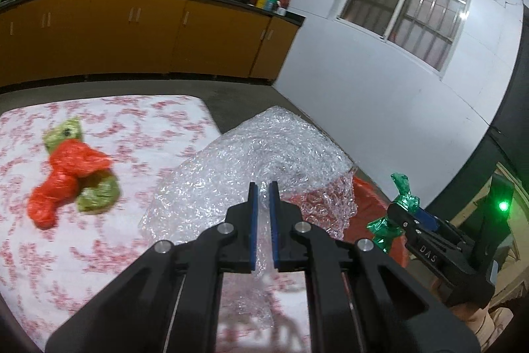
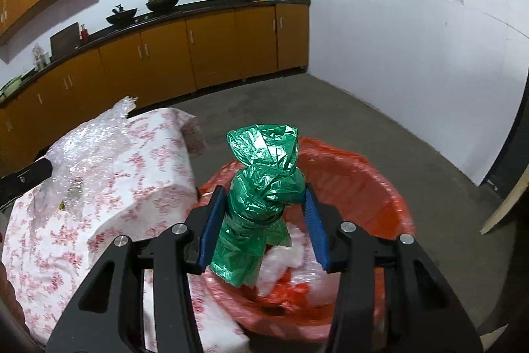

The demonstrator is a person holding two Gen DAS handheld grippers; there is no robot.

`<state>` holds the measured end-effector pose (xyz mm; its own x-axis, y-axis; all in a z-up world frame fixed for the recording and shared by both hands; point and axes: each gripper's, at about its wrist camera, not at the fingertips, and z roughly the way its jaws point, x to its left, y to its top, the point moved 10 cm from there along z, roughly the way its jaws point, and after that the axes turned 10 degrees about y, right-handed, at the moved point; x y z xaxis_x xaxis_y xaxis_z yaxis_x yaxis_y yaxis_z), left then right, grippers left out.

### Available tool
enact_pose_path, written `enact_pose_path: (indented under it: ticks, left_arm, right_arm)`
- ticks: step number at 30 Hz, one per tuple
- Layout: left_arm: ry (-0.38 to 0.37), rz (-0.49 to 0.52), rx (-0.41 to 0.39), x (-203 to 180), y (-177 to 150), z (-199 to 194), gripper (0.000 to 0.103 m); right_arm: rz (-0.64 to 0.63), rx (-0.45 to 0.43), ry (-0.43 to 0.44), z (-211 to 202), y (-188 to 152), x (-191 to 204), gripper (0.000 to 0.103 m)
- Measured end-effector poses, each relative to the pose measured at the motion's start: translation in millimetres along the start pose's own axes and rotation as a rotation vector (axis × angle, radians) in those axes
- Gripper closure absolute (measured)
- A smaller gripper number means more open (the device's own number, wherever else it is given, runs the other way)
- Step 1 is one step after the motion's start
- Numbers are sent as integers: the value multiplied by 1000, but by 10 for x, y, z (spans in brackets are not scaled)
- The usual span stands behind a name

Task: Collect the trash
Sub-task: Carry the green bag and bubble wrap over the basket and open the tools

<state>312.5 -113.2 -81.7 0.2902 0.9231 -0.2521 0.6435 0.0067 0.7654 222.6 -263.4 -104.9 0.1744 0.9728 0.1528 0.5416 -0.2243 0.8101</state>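
Over the table's right edge, I have both grippers loaded. From the left wrist camera I see the left gripper with its jaws pressed nearly together on a fold of the bubble wrap, one big crumpled sheet that billows forward past the fingertips and hangs partly over the red-lined bin. Only this view shows what remains on the flowered tablecloth: one orange bag tangled with what I take to be two light-green wads, though blur makes that count uncertain.

From the right wrist camera I see what the left cannot: inside the bin, white scraps and orange plastic lying at the bottom. The right gripper stands half spread, its blue pads pinching one green bag at its knotted waist. That bag's long axis runs up and down between the pads, its ruffled end pointing up, its tail hanging down over the bin's opening. The left camera catches the same green bag only from the side.
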Motion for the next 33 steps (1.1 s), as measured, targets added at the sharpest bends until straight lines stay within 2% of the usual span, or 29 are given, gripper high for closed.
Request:
enact_pose_path:
  ticks: [13,33]
  left_arm:
    - [-132,37,53,-836,-131,288,95]
    - [-201,91,143,-1497,-378,775,95]
  right_arm:
    - [52,-37,-57,-237,40,-454,55]
    - [138,-59,-88,-223,81,-804,55]
